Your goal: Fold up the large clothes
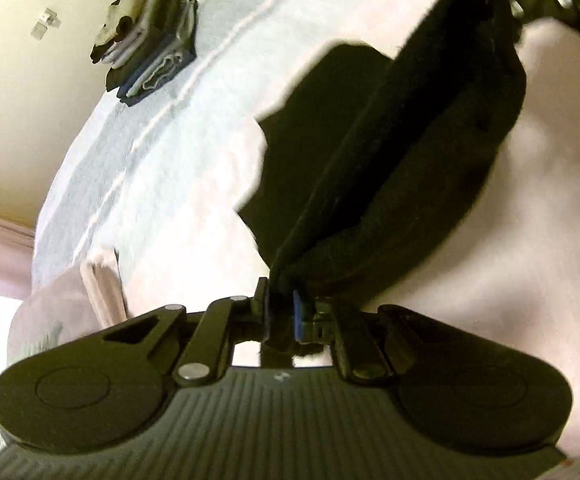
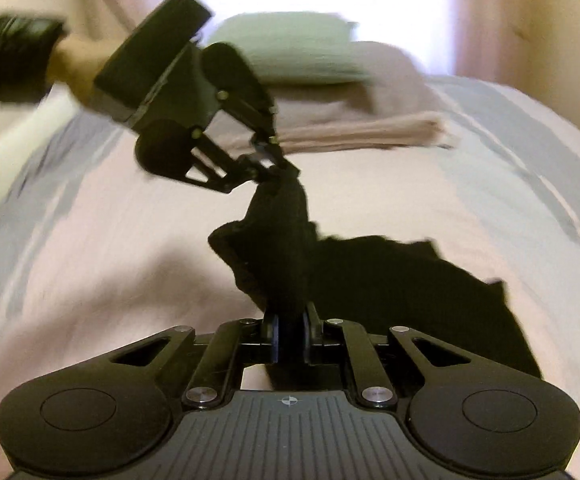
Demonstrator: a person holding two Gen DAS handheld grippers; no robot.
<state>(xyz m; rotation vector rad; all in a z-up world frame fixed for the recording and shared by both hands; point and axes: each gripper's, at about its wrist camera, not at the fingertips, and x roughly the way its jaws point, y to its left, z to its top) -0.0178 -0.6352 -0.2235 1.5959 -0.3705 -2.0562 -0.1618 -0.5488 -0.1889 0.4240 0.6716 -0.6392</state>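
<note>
Two grippers hold one black garment [image 2: 370, 280] over a wide pale bed [image 2: 89, 260], and the coming move turns on the line between them. In the right wrist view the garment spreads dark across the centre and lower right of the frame, most of it lying on the bedcover, while a gathered band of it rises from the bottom centre toward the middle of the frame. That raised band is the long axis: it runs from the right gripper [image 2: 290, 332], whose jaws are clamped on its near end, up to the left gripper [image 2: 277, 168], pinched on the far end just below the folded beige linen [image 2: 370, 132] and the green pillow [image 2: 290, 48]. In the left wrist view the left gripper [image 1: 279, 312] bites the same dark edge at bottom centre, the cloth stretching toward the upper right. A stack of folded clothes [image 1: 149, 40] sits well apart in the upper left. Judging by this, the held edge appears ready to be carried across the flat part.
</note>
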